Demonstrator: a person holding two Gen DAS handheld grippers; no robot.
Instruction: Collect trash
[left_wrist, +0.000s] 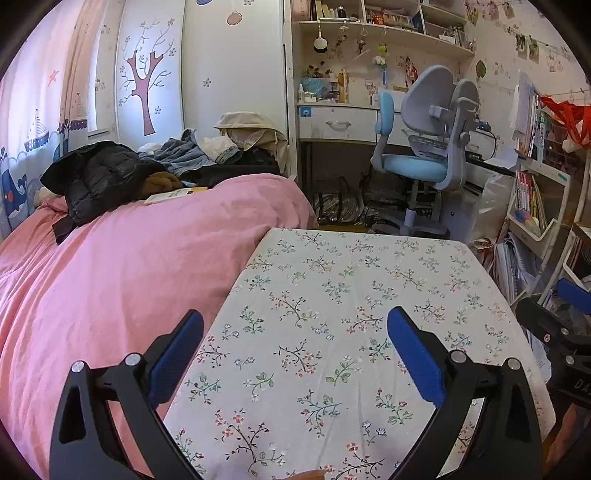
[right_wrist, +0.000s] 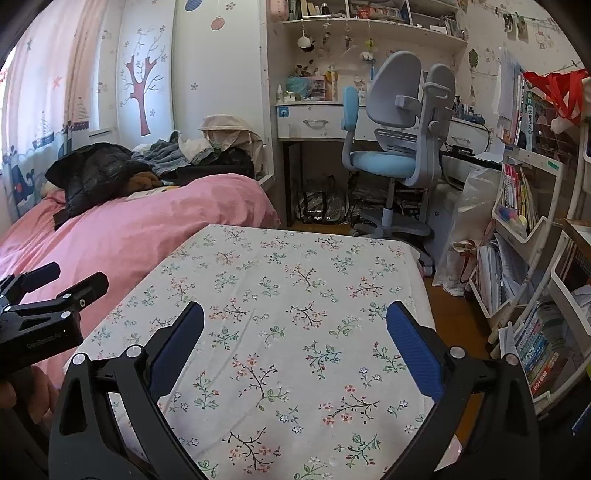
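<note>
No trash shows on the table (left_wrist: 332, 280) with its flowered cloth, also seen in the right wrist view as the table (right_wrist: 295, 280). My left gripper (left_wrist: 295, 332) hangs over the table's near left part, open, with nothing between its blue pads. My right gripper (right_wrist: 295, 325) is open too, over the near middle of the cloth. The right gripper's black body (left_wrist: 554, 332) shows at the right edge of the left wrist view. The left gripper (right_wrist: 59, 288) appears at the left edge of the right wrist view, with a hand (right_wrist: 22, 391) under it.
A bed with a pink cover (left_wrist: 129, 258) lies left of the table, with a black jacket (left_wrist: 99, 173), clothes and a book on it. Behind stand a blue-grey chair (left_wrist: 424, 147) and a desk (left_wrist: 336, 122). Racks of books (right_wrist: 524, 229) and a clear plastic bag (right_wrist: 469, 221) fill the right side.
</note>
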